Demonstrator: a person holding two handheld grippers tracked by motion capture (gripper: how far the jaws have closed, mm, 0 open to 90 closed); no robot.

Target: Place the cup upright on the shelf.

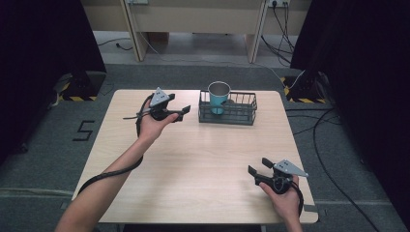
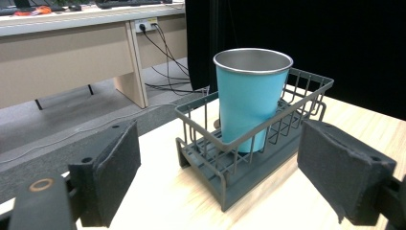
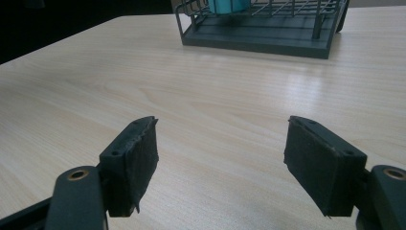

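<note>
A blue metal cup (image 1: 219, 95) (image 2: 250, 96) stands upright in the left end of a dark wire basket (image 1: 244, 115) (image 2: 225, 167) at the back of the wooden table (image 1: 193, 159). My left gripper (image 1: 184, 112) (image 2: 218, 177) is held just left of the basket, open, nothing between its jaws, pointing at the cup. My right gripper (image 1: 258, 166) (image 3: 220, 158) hovers near the front right corner of the table, open and empty, facing the basket (image 3: 261, 31) from a distance; the cup's base (image 3: 227, 5) shows at the top of that view.
Black curtains flank the table on both sides. A light wooden desk (image 1: 193, 19) with cables and a power strip stands behind on the grey floor. Cables trail on the floor at the right (image 1: 324, 145). Bare tabletop lies between the two grippers.
</note>
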